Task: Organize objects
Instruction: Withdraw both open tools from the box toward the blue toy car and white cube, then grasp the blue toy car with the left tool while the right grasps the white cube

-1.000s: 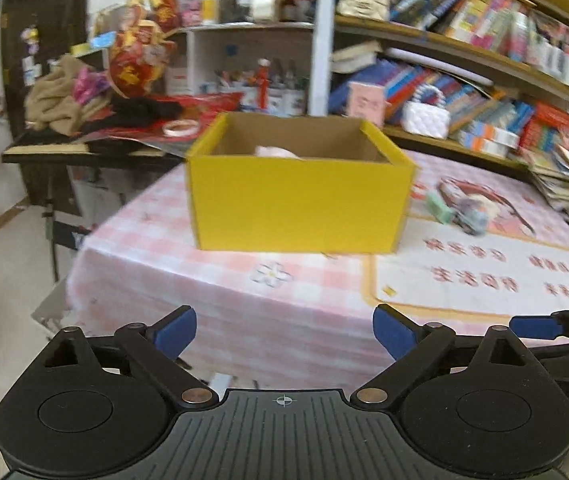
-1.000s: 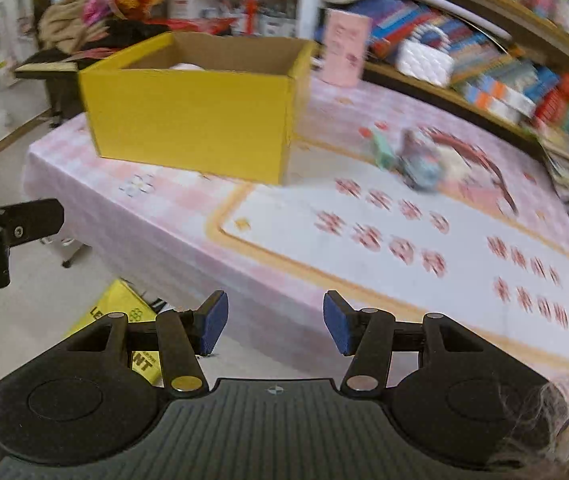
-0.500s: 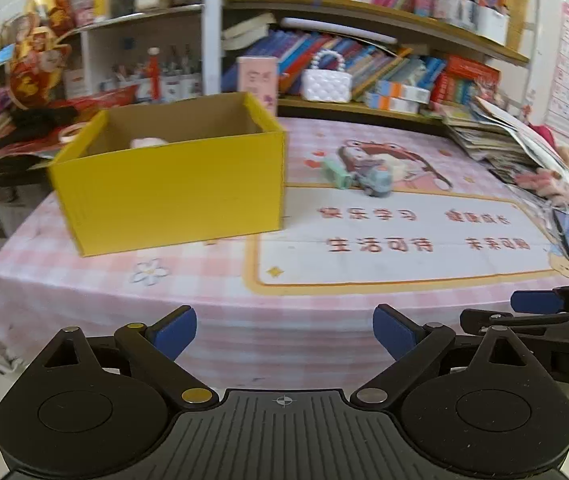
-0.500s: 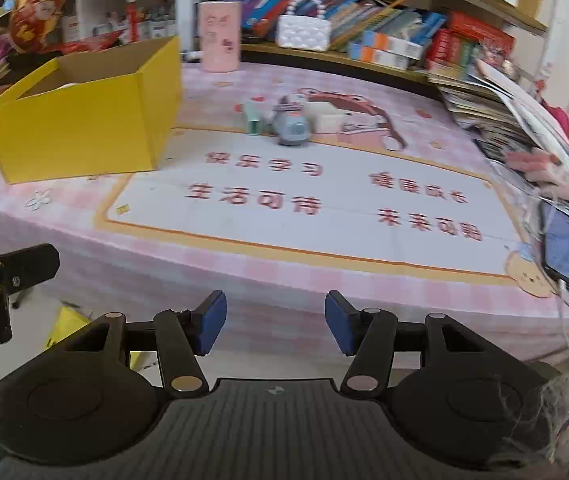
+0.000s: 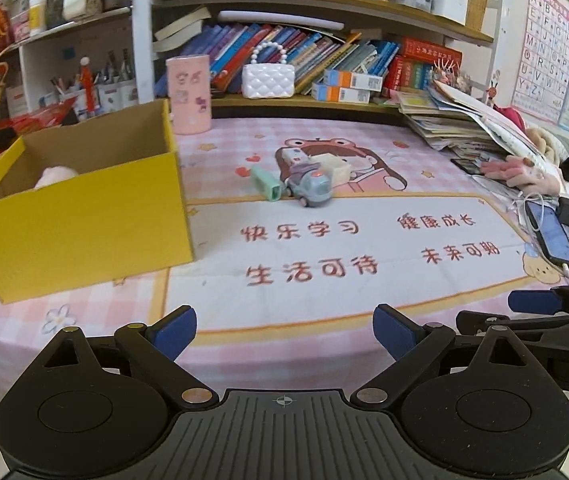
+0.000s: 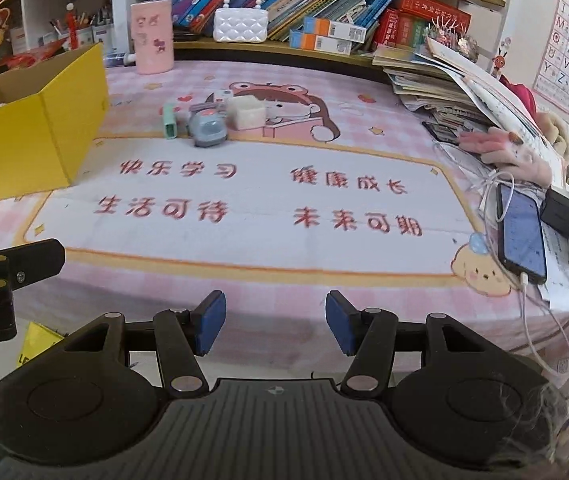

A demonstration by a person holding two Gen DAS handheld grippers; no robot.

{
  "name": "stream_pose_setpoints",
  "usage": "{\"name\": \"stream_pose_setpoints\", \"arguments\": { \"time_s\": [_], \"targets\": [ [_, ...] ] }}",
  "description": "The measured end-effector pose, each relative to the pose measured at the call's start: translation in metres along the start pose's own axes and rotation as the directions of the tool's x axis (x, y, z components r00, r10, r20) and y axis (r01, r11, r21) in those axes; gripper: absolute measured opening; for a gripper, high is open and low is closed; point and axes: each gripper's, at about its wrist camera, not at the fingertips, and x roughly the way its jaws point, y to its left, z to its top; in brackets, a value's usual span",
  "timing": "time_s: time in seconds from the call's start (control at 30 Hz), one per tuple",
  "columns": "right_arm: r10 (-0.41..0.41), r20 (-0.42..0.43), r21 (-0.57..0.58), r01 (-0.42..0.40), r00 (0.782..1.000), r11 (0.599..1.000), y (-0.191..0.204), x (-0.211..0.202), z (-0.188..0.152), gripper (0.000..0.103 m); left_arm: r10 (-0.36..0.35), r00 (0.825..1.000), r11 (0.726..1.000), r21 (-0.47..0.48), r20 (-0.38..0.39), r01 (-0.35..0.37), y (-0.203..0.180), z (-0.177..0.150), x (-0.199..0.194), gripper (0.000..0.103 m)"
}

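Matt yellow cardboard box (image 5: pixel 84 216) with raw brown inside, smooth printed cloth over the bench (image 5: pixel 324 300), glossy quilted white purse (image 5: pixel 267 80), shiny plastic toy car (image 5: pixel 310 190), matt black plastic left hand-held gripper (image 5: pixel 284 330) with blue pads

Both wrist cameras look forward and down from just off the table's (image 5: pixel 324 320) near edge toward the bookshelf (image 5: pixel 324 4) along the far edge. The left view sits leftward; both share the yellow box (image 5: pixel 84 216) (image 6: pixel 32 132) and the printed mat (image 6: pixel 244 200).
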Motion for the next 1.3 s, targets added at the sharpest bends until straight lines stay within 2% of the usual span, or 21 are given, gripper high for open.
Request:
{"name": "stream_pose_setpoints", "arguments": {
  "time_s": [0.33,0.67,0.73,0.87,1.0,1.1,1.3],
  "targets": [
    [0.048,0.010,0.007,-0.048,0.999,0.999,-0.035,0.037,0.041,0.053,0.049,0.999,0.999,0.010,-0.009,-0.049,-0.027,0.034,0.036,0.097],
    [0.107,0.035,-0.019,-0.106,0.994,0.994,-0.066,0.087,0.095,0.053,0.134,0.991,0.989,-0.066,0.014,-0.133,-0.043,0.072,0.079,0.094],
    [0.120,0.050,-0.022,-0.119,0.992,0.993,-0.073,0.095,0.108,0.053,0.141,0.990,0.987,-0.083,0.015,-0.140,-0.045,0.081,0.090,0.089],
    [0.140,0.075,-0.026,-0.138,0.987,0.990,-0.086,0.111,0.132,0.053,0.152,0.988,0.981,-0.118,0.001,-0.151,-0.048,0.099,0.117,0.069],
    [0.155,0.094,-0.022,-0.154,0.983,0.988,-0.095,0.126,0.152,0.053,0.163,0.986,0.963,-0.212,-0.028,-0.165,-0.044,0.114,0.151,0.059],
    [0.164,0.108,-0.037,-0.160,0.981,0.986,-0.099,0.134,0.163,0.053,0.185,0.981,0.953,-0.233,-0.058,-0.193,-0.043,0.120,0.177,0.053],
    [0.182,0.105,-0.057,-0.177,0.978,0.983,-0.106,0.146,0.176,0.053,0.206,0.974,0.942,-0.249,-0.097,-0.224,-0.047,0.126,0.211,0.052]
  ]
}}
